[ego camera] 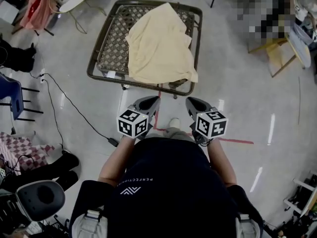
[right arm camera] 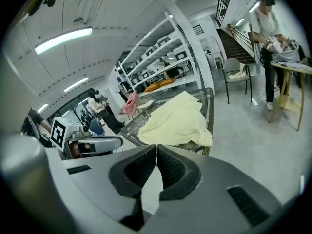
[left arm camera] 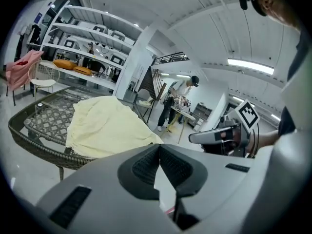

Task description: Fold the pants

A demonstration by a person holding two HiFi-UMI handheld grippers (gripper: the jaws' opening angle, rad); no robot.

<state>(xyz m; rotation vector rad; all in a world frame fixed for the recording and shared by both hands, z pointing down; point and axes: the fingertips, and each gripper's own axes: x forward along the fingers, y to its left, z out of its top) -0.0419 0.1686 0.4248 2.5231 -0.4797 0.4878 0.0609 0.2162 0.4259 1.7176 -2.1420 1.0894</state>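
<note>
Pale yellow pants (ego camera: pixel 161 46) lie crumpled on a low wicker table (ego camera: pixel 106 43), covering its right half and hanging over the near edge. In the left gripper view the pants (left arm camera: pixel 105 126) are ahead on the left, in the right gripper view the pants (right arm camera: pixel 178 121) sit ahead at centre. My left gripper (ego camera: pixel 154 101) and right gripper (ego camera: pixel 190 102) hover side by side just short of the table's near edge, both shut and empty. Each gripper's jaws meet with nothing between them. The right gripper (left arm camera: pixel 214 136) shows in the left gripper view, and the left gripper (right arm camera: pixel 92 143) in the right one.
Red tape lines (ego camera: pixel 233 141) mark the floor by my feet. A black cable (ego camera: pixel 69 103) runs across the floor on the left, past a blue chair (ego camera: pixel 10 95). A white chair with pink cloth (ego camera: pixel 37 6) stands far left. A person (right arm camera: pixel 268 38) stands at a wooden table to the right.
</note>
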